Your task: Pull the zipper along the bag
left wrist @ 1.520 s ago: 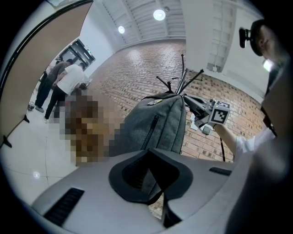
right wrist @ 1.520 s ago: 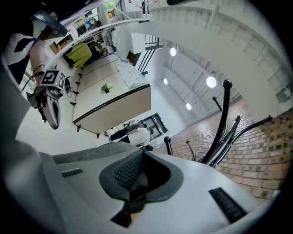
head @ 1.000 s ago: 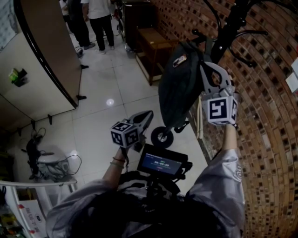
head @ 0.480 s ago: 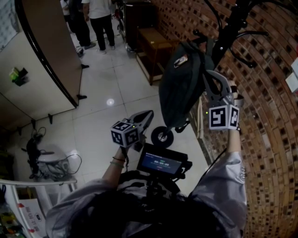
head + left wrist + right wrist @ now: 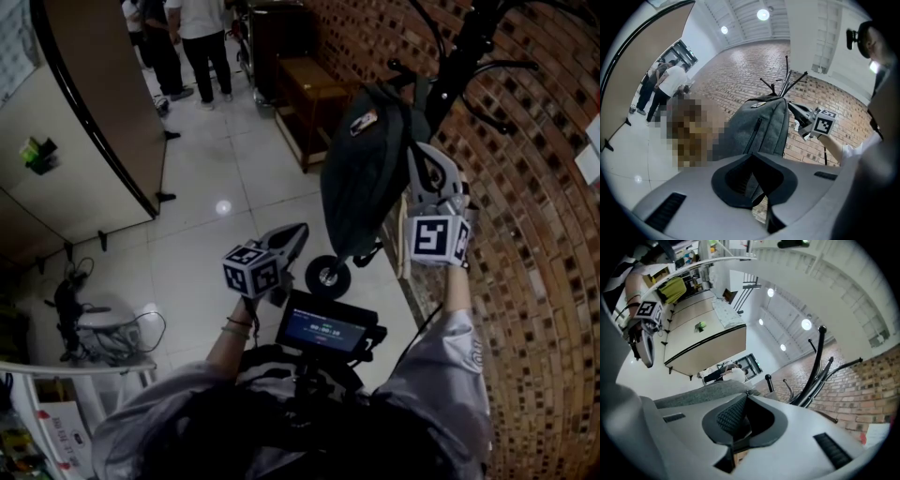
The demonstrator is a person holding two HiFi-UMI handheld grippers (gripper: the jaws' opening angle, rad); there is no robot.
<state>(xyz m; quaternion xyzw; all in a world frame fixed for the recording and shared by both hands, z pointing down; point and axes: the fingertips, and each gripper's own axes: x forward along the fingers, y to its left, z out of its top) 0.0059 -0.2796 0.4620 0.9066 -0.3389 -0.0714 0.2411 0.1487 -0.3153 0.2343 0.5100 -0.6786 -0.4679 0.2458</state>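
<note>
A dark grey backpack (image 5: 361, 178) hangs from a black coat stand (image 5: 469, 47) by the brick wall. My right gripper (image 5: 422, 155) is raised against the bag's right side, at its strap. Its jaws (image 5: 740, 430) are closing and stand almost together. I see nothing between the pads, and the grey fabric (image 5: 693, 397) lies just past them. My left gripper (image 5: 298, 230) hangs lower left of the bag, apart from it, with its jaws (image 5: 759, 190) together and empty. It faces the bag's front (image 5: 759, 129), where a closed zipper line shows.
A wooden bench (image 5: 305, 94) stands along the brick wall (image 5: 544, 281) behind the bag. A small black wheel (image 5: 326, 278) sits on the tiled floor under the bag. People (image 5: 202, 37) stand at the far end. A curved partition (image 5: 84, 122) is on the left.
My right gripper has dropped slightly and shifted left, closer to the bag's side. The left gripper and the bag have stayed where they were.
</note>
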